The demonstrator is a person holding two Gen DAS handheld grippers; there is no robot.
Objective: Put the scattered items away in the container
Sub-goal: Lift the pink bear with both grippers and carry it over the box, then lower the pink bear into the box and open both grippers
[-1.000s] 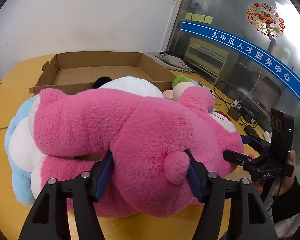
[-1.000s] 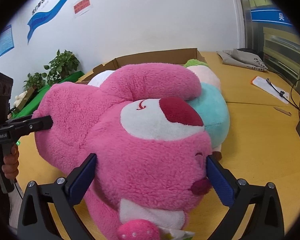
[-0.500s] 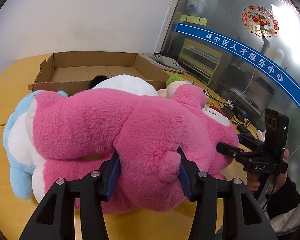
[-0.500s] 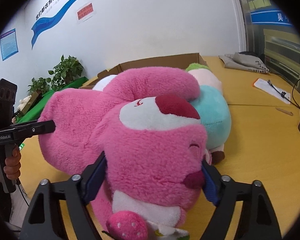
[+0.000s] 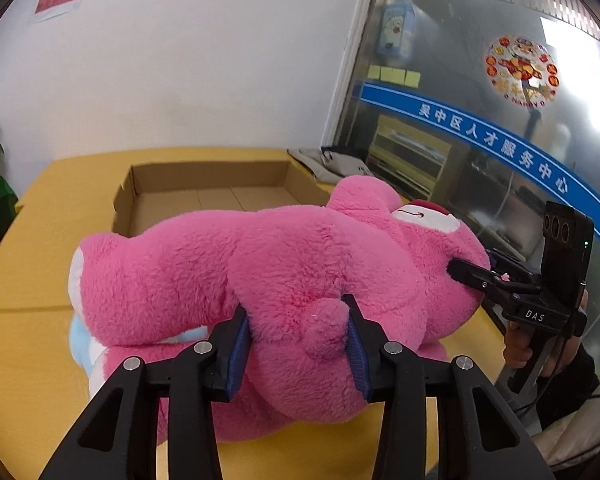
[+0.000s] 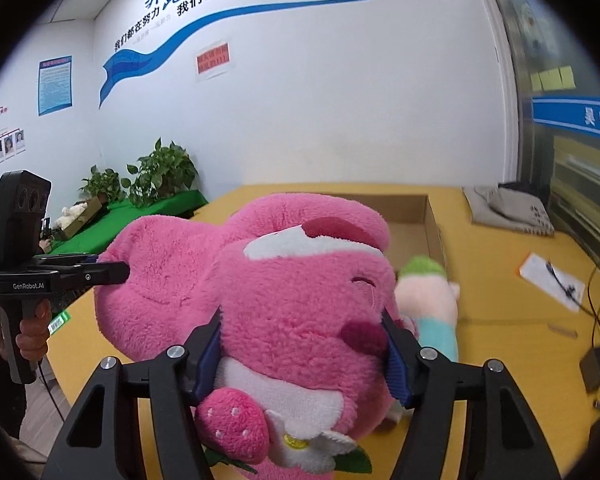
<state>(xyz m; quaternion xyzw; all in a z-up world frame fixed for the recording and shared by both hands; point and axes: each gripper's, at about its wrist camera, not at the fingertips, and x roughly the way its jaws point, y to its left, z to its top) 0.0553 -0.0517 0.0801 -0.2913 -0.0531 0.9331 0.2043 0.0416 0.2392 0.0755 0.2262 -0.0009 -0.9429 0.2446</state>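
Note:
A big pink plush bear (image 5: 284, 264) is held off the yellow table by both grippers. My left gripper (image 5: 298, 344) is shut on its rear, around the small tail. My right gripper (image 6: 304, 352) is shut on its head (image 6: 300, 304), above a pink strawberry on its chest. An open, shallow cardboard box (image 5: 204, 196) lies behind the bear; it also shows in the right wrist view (image 6: 432, 220). A pastel plush with a green top (image 6: 428, 292) lies on the table beside the box. A light blue plush (image 5: 80, 344) peeks out under the bear.
A grey cloth (image 6: 504, 208) lies at the far right of the table (image 6: 500, 280). Paper (image 6: 552, 276), cables and a black adapter (image 6: 596, 368) sit on the right side. Potted plants (image 6: 160, 172) stand on a green bench to the left.
Both grippers have closed tighter on the pink bear and lifted it off the other plush toys. The box is now in plain view behind it.

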